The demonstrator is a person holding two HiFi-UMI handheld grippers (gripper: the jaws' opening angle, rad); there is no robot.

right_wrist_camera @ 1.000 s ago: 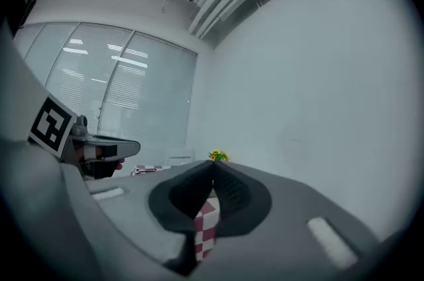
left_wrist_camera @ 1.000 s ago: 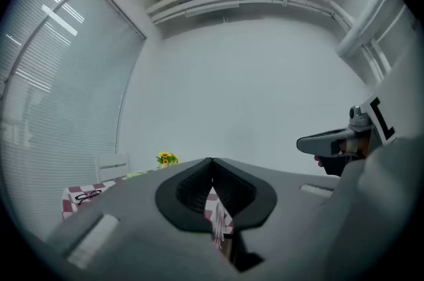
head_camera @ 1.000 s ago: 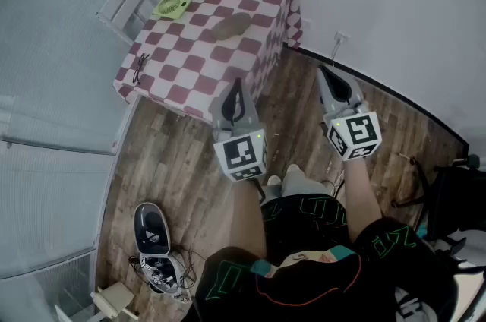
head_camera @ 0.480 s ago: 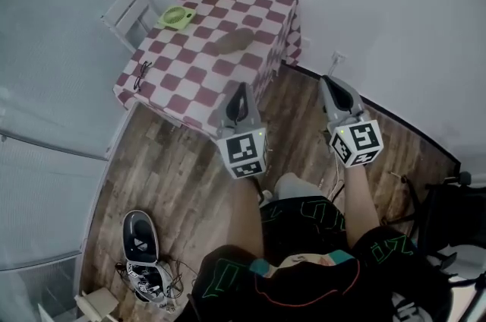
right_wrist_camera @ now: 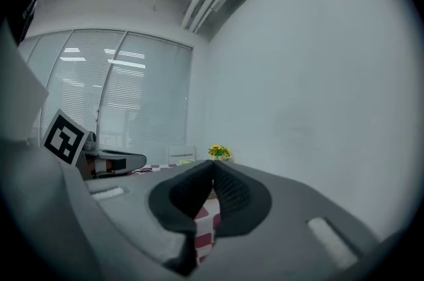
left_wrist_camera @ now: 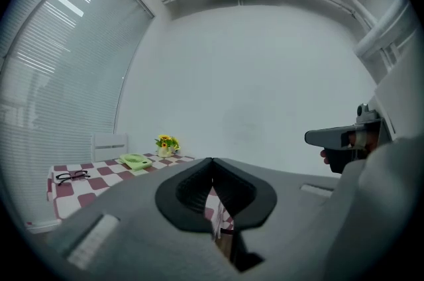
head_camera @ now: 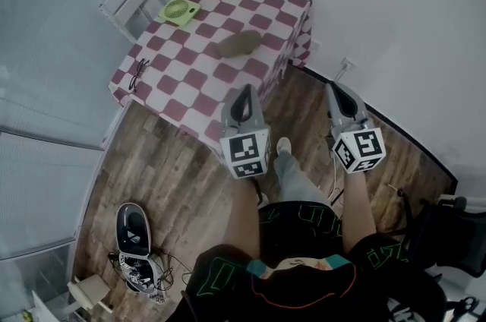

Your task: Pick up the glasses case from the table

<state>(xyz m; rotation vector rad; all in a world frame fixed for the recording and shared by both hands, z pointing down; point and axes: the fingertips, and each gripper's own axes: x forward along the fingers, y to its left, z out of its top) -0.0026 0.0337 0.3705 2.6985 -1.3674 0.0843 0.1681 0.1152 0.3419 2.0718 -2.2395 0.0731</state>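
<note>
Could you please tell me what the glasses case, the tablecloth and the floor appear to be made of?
Glasses case: likely fabric or matte leatherette; dull olive-brown, no glare, too small to confirm.
Tablecloth: soft cloth; red-and-white checks, hanging over the edges.
Floor: wood or wood-look laminate; grain and plank seams show.

The left forearm (head_camera: 244, 208) and right forearm (head_camera: 357, 205) reach forward side by side, each hand carrying its tool pointed roughly level. The left gripper (head_camera: 244, 89) has its jaws pressed together, nothing between them. The right gripper (head_camera: 335, 88), well apart from it, is likewise closed and empty.
</note>
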